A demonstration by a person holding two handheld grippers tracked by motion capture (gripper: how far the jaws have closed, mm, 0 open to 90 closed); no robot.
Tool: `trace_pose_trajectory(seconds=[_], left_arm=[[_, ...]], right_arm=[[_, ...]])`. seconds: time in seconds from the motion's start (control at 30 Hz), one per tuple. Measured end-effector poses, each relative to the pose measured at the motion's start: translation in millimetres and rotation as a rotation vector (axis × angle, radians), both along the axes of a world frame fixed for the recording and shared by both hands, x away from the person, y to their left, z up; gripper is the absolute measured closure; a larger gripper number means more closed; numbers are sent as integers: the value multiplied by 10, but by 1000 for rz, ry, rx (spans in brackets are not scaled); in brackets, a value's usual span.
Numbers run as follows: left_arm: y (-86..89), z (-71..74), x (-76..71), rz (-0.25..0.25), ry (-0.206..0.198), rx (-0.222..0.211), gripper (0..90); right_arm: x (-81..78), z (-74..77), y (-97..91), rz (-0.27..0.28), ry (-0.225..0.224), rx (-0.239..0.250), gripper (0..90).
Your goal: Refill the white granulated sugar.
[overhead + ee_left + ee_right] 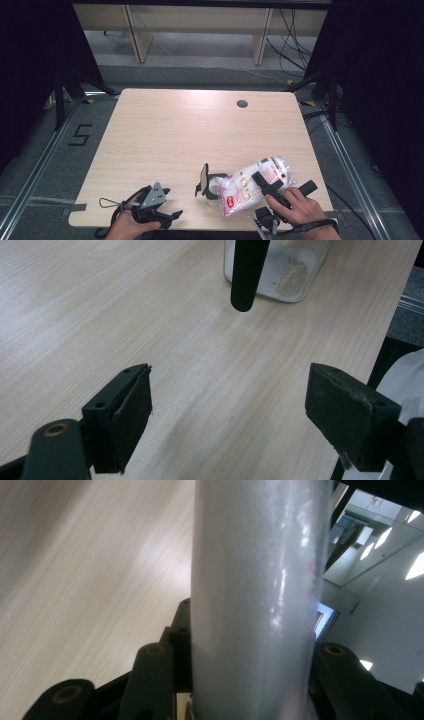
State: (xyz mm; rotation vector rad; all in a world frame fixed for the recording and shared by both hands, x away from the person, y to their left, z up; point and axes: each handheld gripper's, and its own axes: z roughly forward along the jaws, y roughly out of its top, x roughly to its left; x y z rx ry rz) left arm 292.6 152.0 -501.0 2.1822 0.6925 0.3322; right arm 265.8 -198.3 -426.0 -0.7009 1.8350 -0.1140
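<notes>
A white plastic bag [252,187] with red print is tilted, its lower end over a clear jar [215,189] near the table's front edge. The jar's black lid [204,177] stands swung open on its left side. My right gripper [265,184] is shut on the bag, and in the right gripper view the bag [250,605] fills the gap between the gripper's [250,680] jaws. My left gripper [170,203] rests at the front left, open with nothing in it. In the left gripper view its jaws [227,415] stand wide apart over bare wood, facing the jar [290,275], which holds pale powder.
The wooden table [190,130] has a round cable hole [242,104] at the back right. A black rod [247,275] hangs in front of the jar in the left gripper view. Dark frames and cables stand on the floor around the table.
</notes>
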Motion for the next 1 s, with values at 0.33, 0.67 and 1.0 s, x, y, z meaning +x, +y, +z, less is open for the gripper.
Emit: trace_pose_trajectory(seconds=[0.33,0.67,1.0], left_arm=[[3,1,2,1,-1,6,185],[13,3,11,-5,1,11,185],[1,-1,2,-2,10,-10,185]], right_arm=[[28,-62,-6,-9,-14,-8,614],[-90,51,-17,42,-79,-24,623],[-197,97,3,54,-66,-77,623]])
